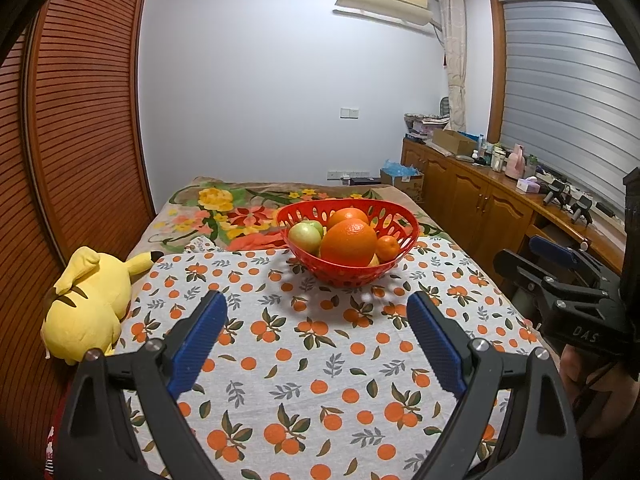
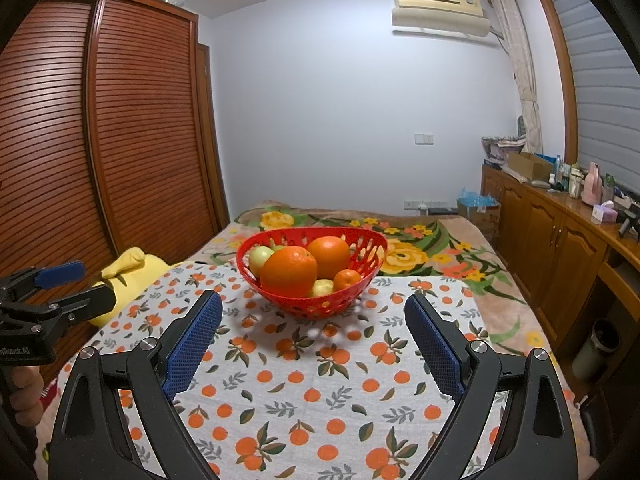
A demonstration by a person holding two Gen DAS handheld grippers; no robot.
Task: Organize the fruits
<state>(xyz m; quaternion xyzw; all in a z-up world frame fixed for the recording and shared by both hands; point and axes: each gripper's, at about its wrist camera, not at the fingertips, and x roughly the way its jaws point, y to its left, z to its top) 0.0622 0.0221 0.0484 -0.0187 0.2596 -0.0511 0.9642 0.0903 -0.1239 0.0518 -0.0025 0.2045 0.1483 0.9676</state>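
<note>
Covering the bed, the orange-print cloth (image 2: 304,380) gives a flat work surface. The red perforated plastic basket (image 2: 366,254) sits at its far end, holding the fruit. Nearer than the basket, left gripper (image 1: 316,316) and right gripper (image 2: 312,316) hover wide, empty.

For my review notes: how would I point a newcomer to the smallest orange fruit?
Find the red perforated basket on the orange-print cloth. Inside, low against its right wall, sits the small mandarin, beside the big front orange. It is far smaller than both big oranges and deeper orange than the yellowish fruit beside it.
</note>
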